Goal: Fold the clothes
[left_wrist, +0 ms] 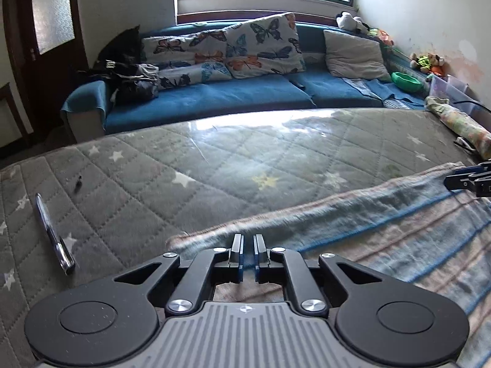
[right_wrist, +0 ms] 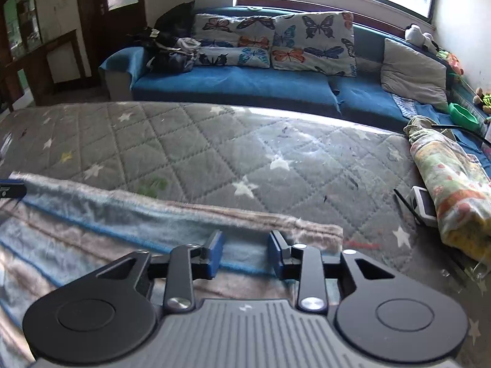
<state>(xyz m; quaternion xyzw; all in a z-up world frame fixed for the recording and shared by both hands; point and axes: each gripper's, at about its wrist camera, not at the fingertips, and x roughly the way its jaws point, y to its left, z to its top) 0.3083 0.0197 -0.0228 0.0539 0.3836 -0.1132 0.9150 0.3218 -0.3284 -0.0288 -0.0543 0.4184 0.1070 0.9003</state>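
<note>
A striped blue, grey and pink cloth (left_wrist: 368, 214) lies flat on the grey star-patterned quilt (left_wrist: 184, 159), its far edge a long fold. My left gripper (left_wrist: 248, 240) sits at the left end of that fold, fingers almost together and pinching the cloth. In the right wrist view the same cloth (right_wrist: 107, 220) runs off to the left, and my right gripper (right_wrist: 245, 234) stands open over its right end, blue pads (right_wrist: 214, 254) resting on the fabric. Each gripper's tip shows at the edge of the other view: right gripper (left_wrist: 469, 181), left gripper (right_wrist: 10, 190).
A silver pen (left_wrist: 53, 233) and a small dark object (left_wrist: 77, 184) lie on the quilt to the left. A rolled floral cloth (right_wrist: 451, 184) and a white device (right_wrist: 423, 202) sit at the right. A blue sofa (left_wrist: 214, 95) with pillows stands beyond the far edge.
</note>
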